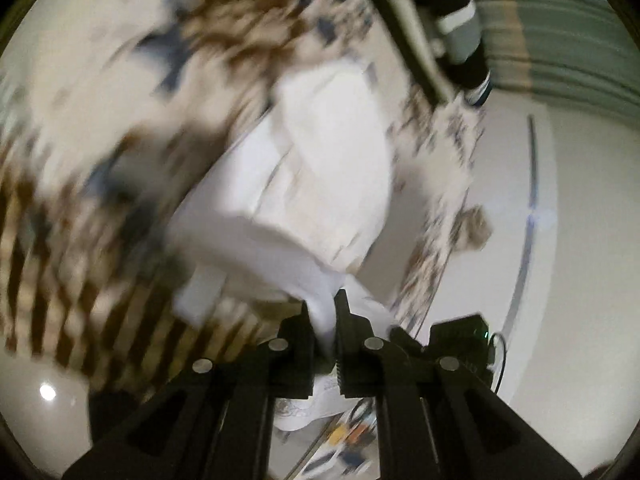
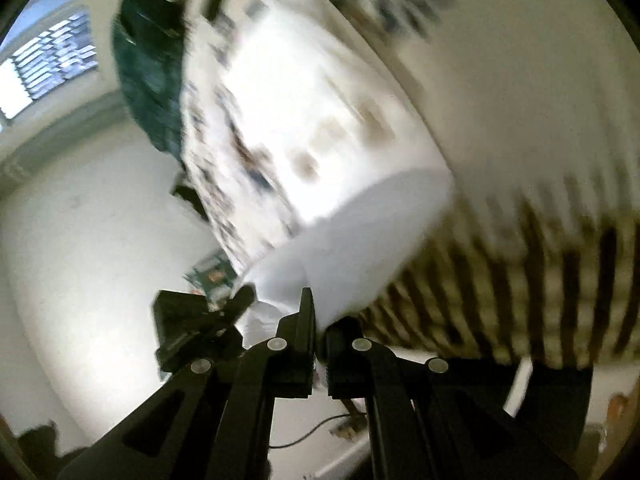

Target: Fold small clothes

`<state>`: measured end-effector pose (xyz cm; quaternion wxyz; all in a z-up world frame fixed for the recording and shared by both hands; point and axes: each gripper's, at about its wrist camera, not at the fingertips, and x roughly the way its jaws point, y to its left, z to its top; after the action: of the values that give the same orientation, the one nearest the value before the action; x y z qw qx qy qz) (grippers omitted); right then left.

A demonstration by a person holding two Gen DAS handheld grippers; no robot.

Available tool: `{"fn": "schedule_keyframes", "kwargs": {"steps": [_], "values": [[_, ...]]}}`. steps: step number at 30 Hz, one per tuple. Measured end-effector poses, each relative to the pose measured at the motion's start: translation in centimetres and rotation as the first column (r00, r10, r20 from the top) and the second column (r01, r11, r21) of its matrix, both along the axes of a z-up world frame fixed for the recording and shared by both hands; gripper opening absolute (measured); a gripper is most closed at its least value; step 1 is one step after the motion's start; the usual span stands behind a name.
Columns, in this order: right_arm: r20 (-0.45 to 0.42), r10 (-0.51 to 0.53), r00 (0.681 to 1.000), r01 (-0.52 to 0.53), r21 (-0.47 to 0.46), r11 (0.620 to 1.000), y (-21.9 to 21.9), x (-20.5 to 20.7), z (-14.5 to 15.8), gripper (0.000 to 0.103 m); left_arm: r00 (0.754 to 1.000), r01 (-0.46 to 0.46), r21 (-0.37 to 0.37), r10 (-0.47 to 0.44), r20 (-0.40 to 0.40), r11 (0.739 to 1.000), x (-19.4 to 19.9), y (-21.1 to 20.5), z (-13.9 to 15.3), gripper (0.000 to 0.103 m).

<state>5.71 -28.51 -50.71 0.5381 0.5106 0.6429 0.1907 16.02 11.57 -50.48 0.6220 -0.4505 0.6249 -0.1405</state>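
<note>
Two grippers were in your hands, and both had hold of one white cloth [image 1: 320, 184]. Your left gripper [image 1: 323, 308] had its two black fingers squeezed close on a bunched corner of the cloth, and the corner poked out between them. Your right gripper [image 2: 316, 316] had its two fingers pressed almost together on another edge of the cloth [image 2: 352, 256], with white fabric pinched in the thin gap.

The cloth hung up in the air in front of both cameras, over a patterned cover [image 1: 100, 128]. That cover had blurry brown and blue blotches and a row of brown stripes [image 1: 80, 300] along one side. The same stripes [image 2: 540, 280] showed in the right wrist view, past the cloth.

In the left wrist view you could see one other gripper [image 1: 460, 340] low down beside the left one, and one dark shape with a white band [image 1: 456, 20] far off at the top. In the right wrist view one dark green thing [image 2: 148, 68] sat near the top, next to one bright window [image 2: 48, 64]. Both pictures were very smeared, so you could not tell what kind of clothing the cloth was.
</note>
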Motion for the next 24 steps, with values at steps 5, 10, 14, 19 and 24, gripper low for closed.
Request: {"fn": "schedule_keyframes", "kwargs": {"steps": [5,10,14,19,24], "values": [[0.077,-0.118,0.99,0.12,-0.028,0.992,-0.8,10.9,-0.2,0.004,0.997,-0.031,-0.039,0.034,0.072,0.999,10.0,-0.9,-2.2,0.016],[0.082,-0.254,0.964,0.255,-0.01,0.967,-0.8,17.4,-2.0,0.033,0.983,-0.15,-0.144,0.164,0.085,0.978,15.8,0.6,-3.4,0.051],[0.126,-0.285,0.95,0.285,0.017,0.958,-2.0,17.4,-1.1,0.05,0.976,-0.152,-0.072,0.161,0.143,0.986,15.9,2.2,-2.0,0.063],[0.176,-0.167,0.97,0.203,-0.214,0.956,-1.8,16.3,-0.1,0.051,0.982,0.041,0.267,-0.088,0.166,0.963,15.9,0.4,-2.4,0.064],[0.13,-0.075,0.989,0.119,-0.374,0.92,-1.3,18.8,-3.6,0.051,0.961,0.148,0.393,-0.226,0.161,0.908,18.3,-2.4,-5.5,0.015]]}}
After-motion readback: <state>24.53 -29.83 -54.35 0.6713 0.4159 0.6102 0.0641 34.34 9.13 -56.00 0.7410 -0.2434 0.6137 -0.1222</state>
